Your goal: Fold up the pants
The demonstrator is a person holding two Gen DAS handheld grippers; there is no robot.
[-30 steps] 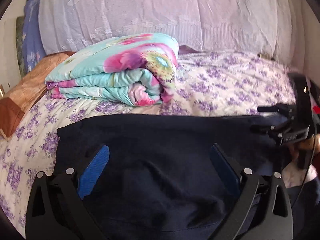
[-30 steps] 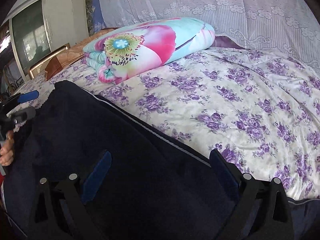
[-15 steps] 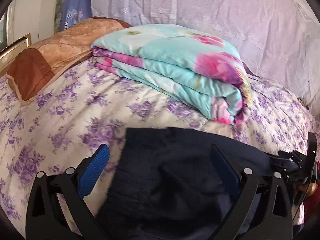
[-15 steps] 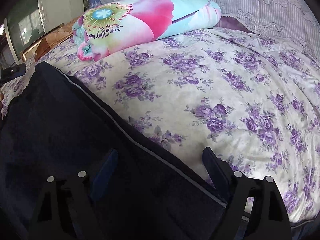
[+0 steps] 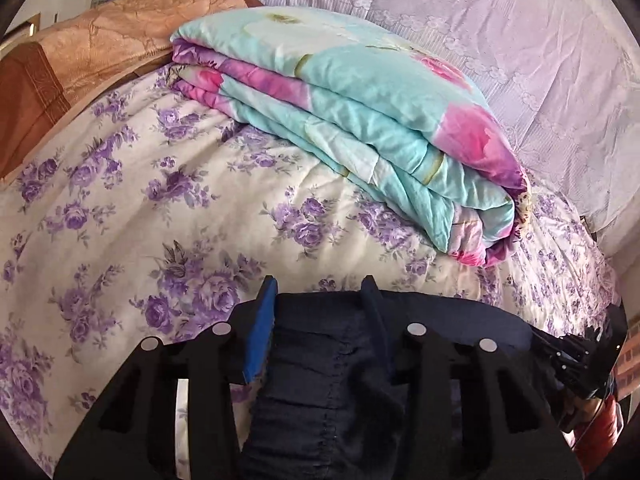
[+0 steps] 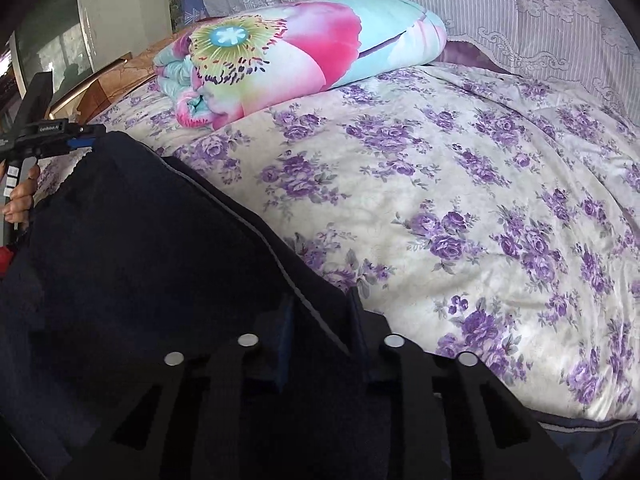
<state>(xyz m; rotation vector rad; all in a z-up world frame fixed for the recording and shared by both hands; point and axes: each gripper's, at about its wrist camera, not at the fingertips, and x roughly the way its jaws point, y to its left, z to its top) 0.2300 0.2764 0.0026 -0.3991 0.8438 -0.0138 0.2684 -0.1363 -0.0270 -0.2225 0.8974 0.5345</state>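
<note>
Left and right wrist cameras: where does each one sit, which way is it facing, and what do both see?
Left wrist: on the left gripper, angled down over the navy pants waistband; jaws have just been closing on it. The right gripper and a hand show at the right edge.
Right wrist: on the right gripper, angled down along the pants' piped edge; jaws have just been closing on it. The left gripper and a hand show at the left edge.
Shared: pants, floral bedsheet, folded turquoise quilt, lace curtain.
</note>
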